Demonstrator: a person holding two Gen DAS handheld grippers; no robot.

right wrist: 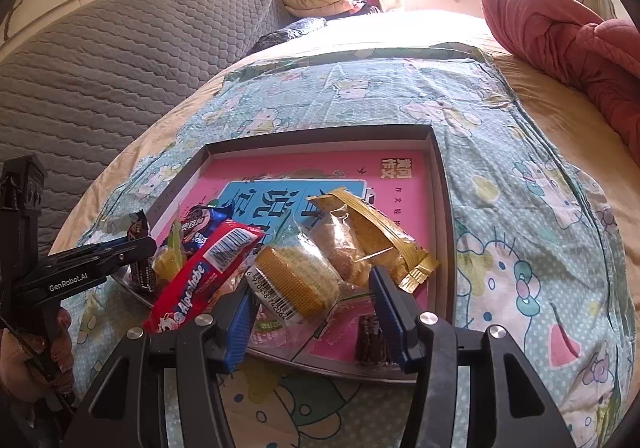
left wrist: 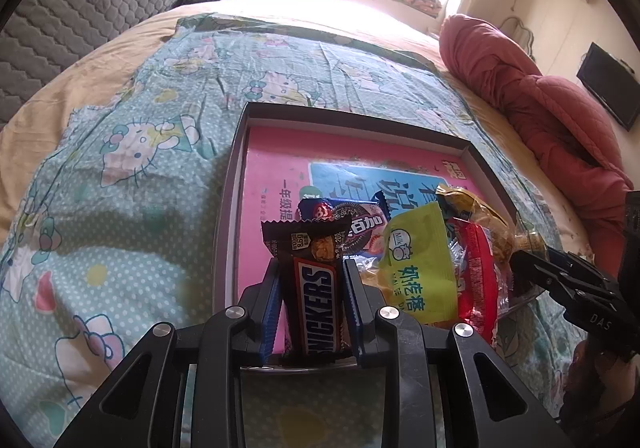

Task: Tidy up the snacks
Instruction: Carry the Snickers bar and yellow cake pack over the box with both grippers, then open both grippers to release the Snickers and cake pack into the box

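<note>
1. the left wrist view alone shows the left gripper (left wrist: 310, 280) clamped on a snickers bar (left wrist: 316, 288), upright, at 6 o'clock of the shallow box (left wrist: 236, 184) on the bed (left wrist: 120, 152).
2. the right wrist view alone shows the right gripper (right wrist: 312, 312) with jaws wide, around a clear-wrapped cake with a barcode (right wrist: 296, 284); whether it touches is unclear.
3. readable: "alpenliebe" on a red pack (right wrist: 204, 272); "milk" on a green packet (left wrist: 416, 260); "genrobot.ai" on the left gripper.
</note>
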